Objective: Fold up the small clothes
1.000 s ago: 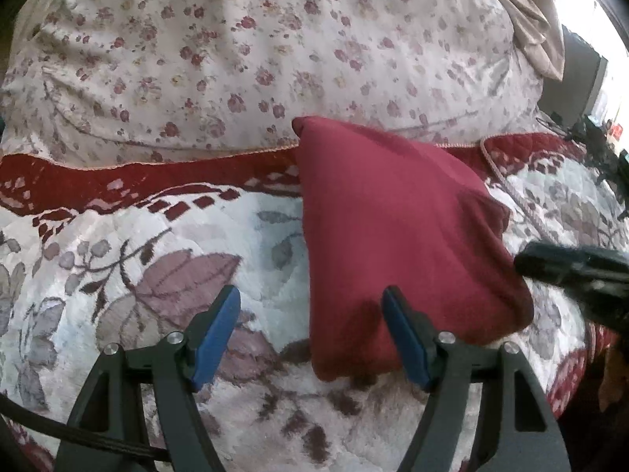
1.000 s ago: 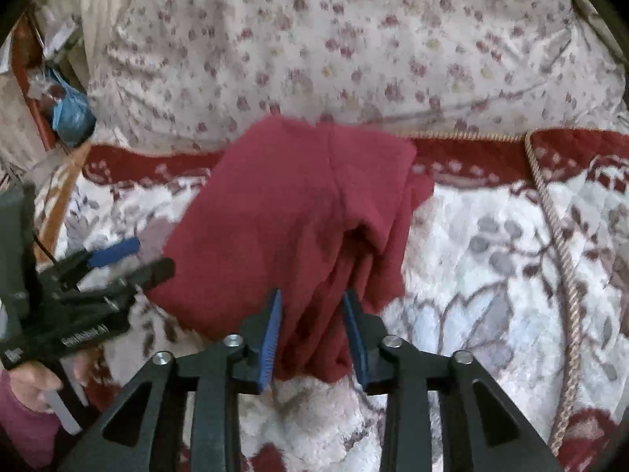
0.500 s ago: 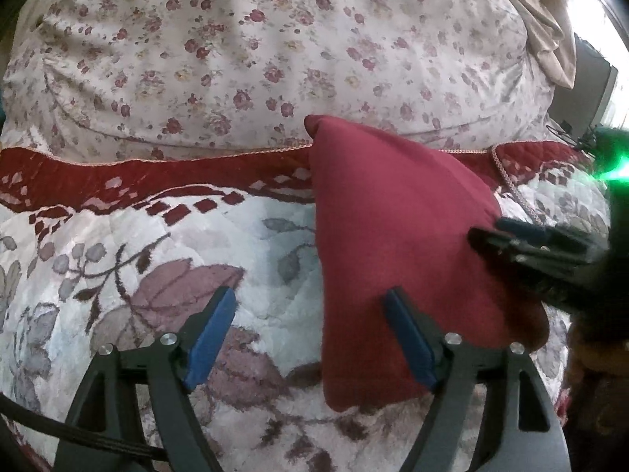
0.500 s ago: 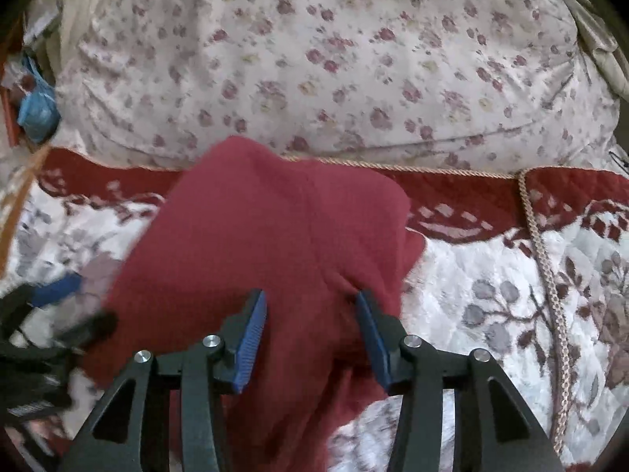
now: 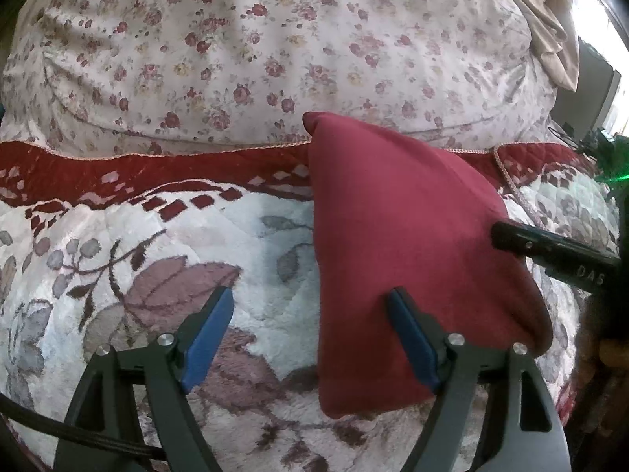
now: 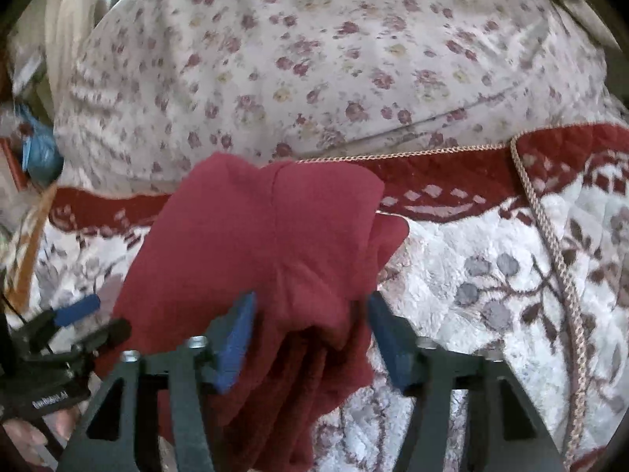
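While the soft red garment [image 5: 409, 244] lies folded on the plush quilt [image 5: 118, 259], both the left gripper [image 5: 314, 338] and the right gripper [image 6: 310, 338] are held wide apart, gripping nothing.

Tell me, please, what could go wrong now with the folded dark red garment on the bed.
1. The right hand-held gripper stands open astride the bunched layers of the folded dark red fabric garment; pulling back could drag them and undo the fold.
2. The left hand-held gripper is open, one finger over the garment's edge; lifting may snag it.
3. The plush floral bedspread is soft, so the stack may slump.
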Tool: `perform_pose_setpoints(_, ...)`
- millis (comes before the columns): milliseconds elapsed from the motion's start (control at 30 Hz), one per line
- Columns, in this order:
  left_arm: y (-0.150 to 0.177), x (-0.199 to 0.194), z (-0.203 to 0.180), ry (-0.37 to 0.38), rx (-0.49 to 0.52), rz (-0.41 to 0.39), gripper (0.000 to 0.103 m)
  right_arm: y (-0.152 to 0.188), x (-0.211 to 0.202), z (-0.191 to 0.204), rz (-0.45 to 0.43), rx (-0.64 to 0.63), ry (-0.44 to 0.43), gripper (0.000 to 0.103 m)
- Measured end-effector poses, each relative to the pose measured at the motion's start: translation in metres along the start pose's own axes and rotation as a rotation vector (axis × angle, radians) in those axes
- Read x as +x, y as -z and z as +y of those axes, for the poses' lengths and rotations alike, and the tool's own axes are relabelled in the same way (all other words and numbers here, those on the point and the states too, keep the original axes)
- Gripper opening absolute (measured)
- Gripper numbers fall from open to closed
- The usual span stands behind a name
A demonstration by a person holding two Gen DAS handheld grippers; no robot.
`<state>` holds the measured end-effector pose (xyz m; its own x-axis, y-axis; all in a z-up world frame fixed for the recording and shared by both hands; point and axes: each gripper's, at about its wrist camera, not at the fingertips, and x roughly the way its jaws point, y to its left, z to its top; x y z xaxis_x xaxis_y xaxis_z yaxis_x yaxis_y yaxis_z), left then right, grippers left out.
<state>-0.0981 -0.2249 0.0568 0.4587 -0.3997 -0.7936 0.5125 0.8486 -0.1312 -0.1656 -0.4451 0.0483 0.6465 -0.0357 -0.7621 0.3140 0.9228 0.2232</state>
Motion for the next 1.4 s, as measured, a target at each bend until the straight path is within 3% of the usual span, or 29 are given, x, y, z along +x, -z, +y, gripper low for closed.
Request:
perform_pose_setpoints(167, 0.0, 0.004, 0.003, 0.021, -0.012, 0.011, 0.085, 0.004, 0.027, -0.011, 0.058, 0.033, -0.055, 0.084)
perform_pose_setpoints(367, -0.015, 0.011, 0.012, 0.123, -0.049, 0.047, 0.089, 0.002, 0.032, -0.04, 0.07, 0.167, -0.15, 0.094)
perform_pose_setpoints(767, -0.045, 0.065, 0.021, 0.369, -0.122, 0.2, 0.093, -0.017, 0.066, -0.047, 0.084, 0.213, -0.345, 0.096)
perform_pose_setpoints(933, -0.044, 0.077, 0.018, 0.395, -0.137, 0.224, 0.093, -0.02, 0.072, -0.039, 0.062, 0.197, -0.359, 0.094)
perform_pose_setpoints(967, -0.044, 0.075, 0.016, 0.396, -0.127, 0.221, 0.087, -0.021, 0.072, -0.035, 0.057, 0.178, -0.338, 0.091)
perform_pose_setpoints(1000, -0.044, 0.074, 0.015, 0.409, -0.121, 0.222, 0.07, -0.021, 0.07, -0.032, 0.051, 0.163, -0.324, 0.085)
perform_pose_setpoints(1167, -0.043, 0.056, 0.009, 0.389, -0.094, 0.194, 0.054, -0.024, 0.058, -0.023, 0.036, 0.132, -0.295, 0.063)
perform_pose_setpoints(1267, -0.041, 0.028, 0.009, 0.404, -0.099, 0.172, 0.051, -0.026, 0.046, -0.017, 0.033, 0.129, -0.304, 0.057)
perform_pose_setpoints(1400, -0.031, -0.021, 0.01, 0.398, -0.07, 0.148, 0.051, -0.025, 0.022, 0.0, 0.053, 0.117, -0.34, 0.057)
